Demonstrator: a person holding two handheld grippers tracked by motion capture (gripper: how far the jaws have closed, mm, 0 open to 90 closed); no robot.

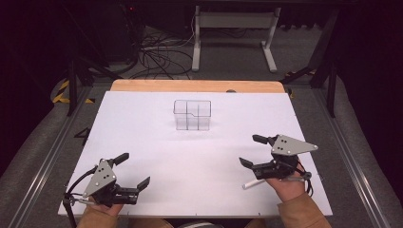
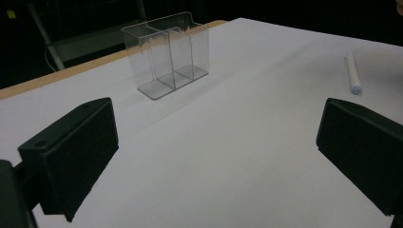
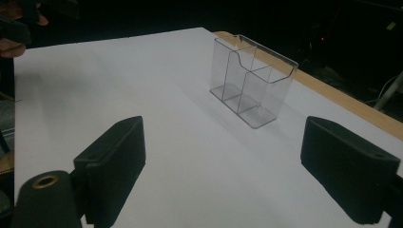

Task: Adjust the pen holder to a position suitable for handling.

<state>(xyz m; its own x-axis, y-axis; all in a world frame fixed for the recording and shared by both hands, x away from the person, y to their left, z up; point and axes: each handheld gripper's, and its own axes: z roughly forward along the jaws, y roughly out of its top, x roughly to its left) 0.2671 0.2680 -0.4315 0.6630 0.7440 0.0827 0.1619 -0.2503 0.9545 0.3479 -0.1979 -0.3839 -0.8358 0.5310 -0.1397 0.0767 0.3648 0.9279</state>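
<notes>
1. Nothing has gone into the clear plastic organizer (image 1: pixel 192 115) yet: its compartments look empty. It stands upright toward the far middle of the table (image 1: pixel 157 156).
2. The white cylindrical stick (image 1: pixel 252 184), perhaps a chalk or a marker, lies flat on the table near the front right edge, just beside and partly under the right gripper (image 1: pixel 254 151). It is not held.
3. The right gripper has its jaws wide apart with nothing between them; it sits above the stick and points toward the organizer.
4. The left gripper (image 1: pixel 133 169) is at the front left, well apart from both things, jaws also spread and empty.
5. My reading: the work is at its start. Picking up the stick and carrying it to the organizer both remain, if that is the aim.
6. The table carries a plain white sheet, with a strip of wood showing along the far edge.
7. Beyond it the room is dark, with grey carpet, a tangle of cables (image 1: pixel 157 54) and the white legs of another table (image 1: pixel 233 35).
</notes>
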